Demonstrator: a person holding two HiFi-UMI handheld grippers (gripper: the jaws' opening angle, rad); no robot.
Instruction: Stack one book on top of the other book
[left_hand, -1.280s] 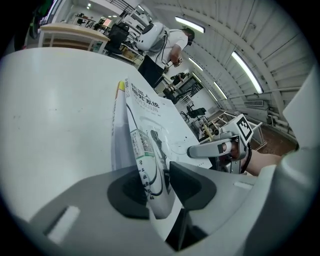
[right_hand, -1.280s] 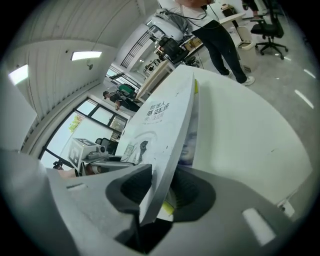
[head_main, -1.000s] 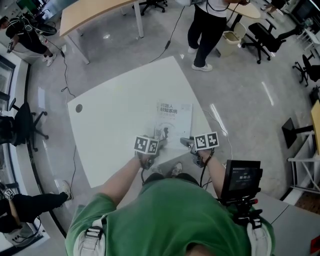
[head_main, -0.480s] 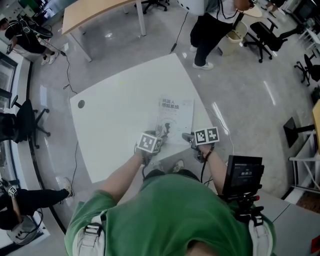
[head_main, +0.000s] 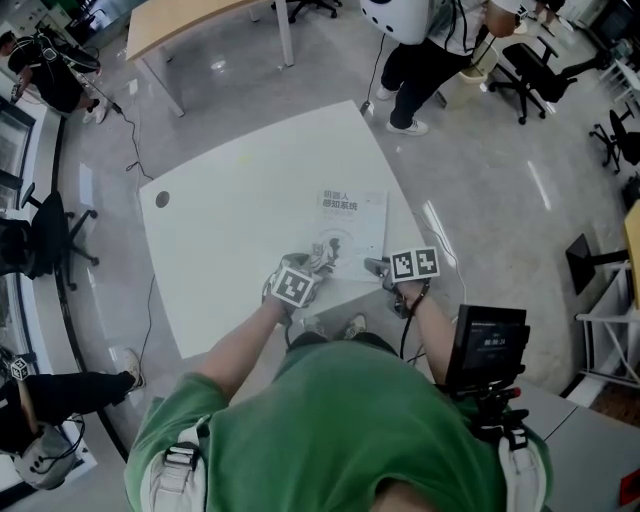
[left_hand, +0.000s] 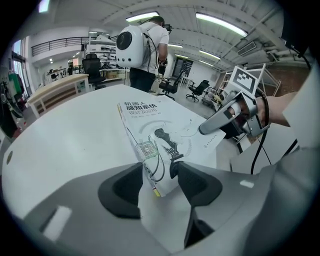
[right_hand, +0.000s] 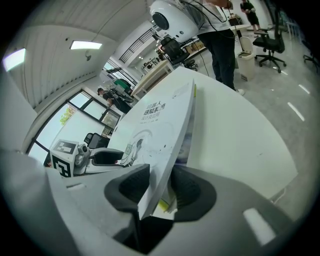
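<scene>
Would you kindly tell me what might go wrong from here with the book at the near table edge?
1. The left gripper's jaws have just been opening. The book's corner sits loose between them, so a careless pull-away could snag and drag it.
2. Only the right gripper clamps the book, by one corner, close to the table's edge, so it might pivot or slide off.
</scene>
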